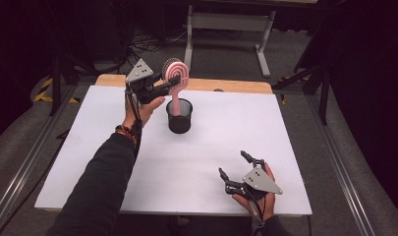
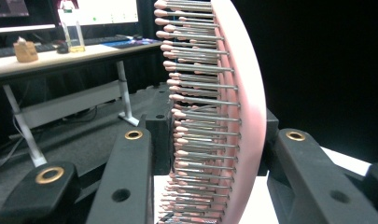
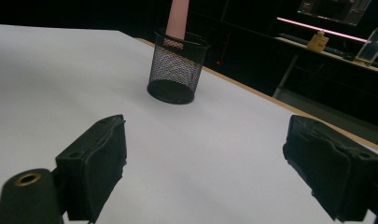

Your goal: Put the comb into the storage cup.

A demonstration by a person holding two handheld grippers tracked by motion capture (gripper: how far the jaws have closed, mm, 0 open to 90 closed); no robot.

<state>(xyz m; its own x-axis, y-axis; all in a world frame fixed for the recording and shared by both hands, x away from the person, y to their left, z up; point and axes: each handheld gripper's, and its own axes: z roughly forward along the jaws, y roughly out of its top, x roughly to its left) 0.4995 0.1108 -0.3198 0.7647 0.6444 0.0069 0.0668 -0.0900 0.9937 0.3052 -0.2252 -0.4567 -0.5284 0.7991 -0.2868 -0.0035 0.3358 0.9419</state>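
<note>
— Dark floor and a tangle of cables lie beyond the white rectangular desk (image 1: 186, 162), and a pale-legged bench stands farther back. What has the left gripper (image 1: 163, 88) got?

— Its jaws are clenched on the head of a pink plastic hairbrush with metal bristles (image 1: 176, 74). In the left gripper view the brush head stands upright between the two black jaws, bristles turned toward one jaw and the smooth pink back toward the other.

— And where is the brush itself?

— Near the far edge of the desk, left of centre. Its handle points down into a black wire-mesh cup (image 1: 180, 117), which stands upright on the desk. The head rises well above the cup's rim.

— Does the handle reach the bottom of the cup?

— I cannot tell; the mesh wall hides the lower end. From the right gripper view the pink handle (image 3: 178, 18) goes in past the rim of the cup (image 3: 177, 70), and the brush head is cut off by the top of the picture.

— The right gripper (image 1: 234, 172)?

— Released. Its jaws stand wide apart with nothing between them, low over the desk near the front right corner, well apart from the cup.

— Anything else hard to make out?

— In the left gripper view the bottom of the brush head is cut off, and the jaws cover their own contact with it. In the high view the left gripper's body hides part of the brush neck.
</note>
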